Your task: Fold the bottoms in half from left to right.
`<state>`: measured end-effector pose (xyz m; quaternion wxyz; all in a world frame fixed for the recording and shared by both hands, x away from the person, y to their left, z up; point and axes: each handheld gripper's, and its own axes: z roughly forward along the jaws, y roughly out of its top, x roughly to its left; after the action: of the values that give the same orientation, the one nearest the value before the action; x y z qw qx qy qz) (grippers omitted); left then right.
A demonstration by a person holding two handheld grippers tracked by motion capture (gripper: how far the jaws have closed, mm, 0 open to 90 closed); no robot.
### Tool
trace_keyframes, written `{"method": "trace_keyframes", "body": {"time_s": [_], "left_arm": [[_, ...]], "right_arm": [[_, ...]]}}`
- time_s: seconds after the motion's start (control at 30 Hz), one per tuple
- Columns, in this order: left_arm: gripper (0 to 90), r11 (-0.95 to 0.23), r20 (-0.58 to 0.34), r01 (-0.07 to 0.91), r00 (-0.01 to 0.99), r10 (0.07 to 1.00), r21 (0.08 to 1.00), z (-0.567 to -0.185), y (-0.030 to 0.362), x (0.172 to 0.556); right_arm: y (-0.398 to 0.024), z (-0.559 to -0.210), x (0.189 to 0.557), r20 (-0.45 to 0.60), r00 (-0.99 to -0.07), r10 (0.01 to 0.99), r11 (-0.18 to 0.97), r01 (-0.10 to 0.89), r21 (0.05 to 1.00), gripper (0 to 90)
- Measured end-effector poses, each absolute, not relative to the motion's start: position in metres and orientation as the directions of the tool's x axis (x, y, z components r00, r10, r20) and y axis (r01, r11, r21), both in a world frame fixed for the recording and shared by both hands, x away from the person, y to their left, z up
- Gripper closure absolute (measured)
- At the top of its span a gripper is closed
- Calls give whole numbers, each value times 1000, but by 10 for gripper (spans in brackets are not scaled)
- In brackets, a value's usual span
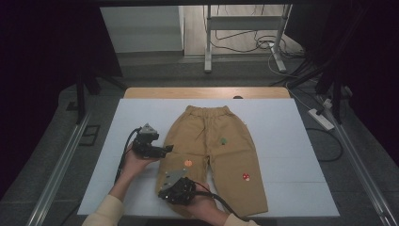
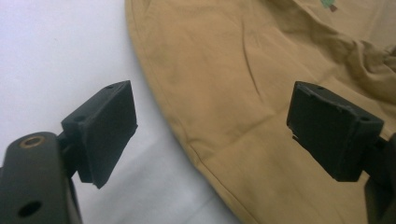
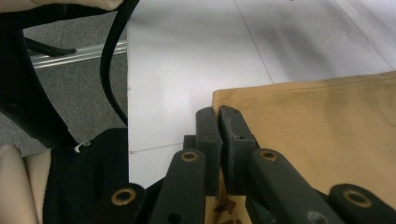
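— Tan cotton, by the look of it: a small pair of trousers [image 1: 214, 155] lies flat on the white board [image 1: 282, 141] that covers the table, waistband toward the far edge, both legs pointing at the person.

— Any marks on them?

— Three little patches: a green one [image 1: 223, 140] near the middle, an orange one [image 1: 188, 163] on the leg at the picture's left, a red mushroom [image 1: 246, 177] on the other leg.

— Where is the right gripper [image 3: 219, 116]?

— Down at the hem corner of the picture-left leg, close to the board's near edge. Its jaws are pressed together, and in the right gripper view a fold of the tan cloth sits pinched between them.

— And the left gripper [image 2: 212, 121]?

— Its jaws stand wide apart with nothing between the pads. One pad hangs over bare white board, the other over the cloth, so the outer edge of that same leg runs between them. In the high view it sits just beside that leg, further up than the right one.
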<state>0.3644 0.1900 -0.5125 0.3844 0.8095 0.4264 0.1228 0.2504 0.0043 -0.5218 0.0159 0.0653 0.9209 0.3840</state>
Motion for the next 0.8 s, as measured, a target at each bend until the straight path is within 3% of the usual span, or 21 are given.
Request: {"method": "trace_keyframes", "body": {"time_s": [0.8], "left_arm": [[167,-356,-153,679,569,808,642,-527,182,401]], "right_arm": [[3,-523,250,23,-991,131,696,109,710,863]]}}
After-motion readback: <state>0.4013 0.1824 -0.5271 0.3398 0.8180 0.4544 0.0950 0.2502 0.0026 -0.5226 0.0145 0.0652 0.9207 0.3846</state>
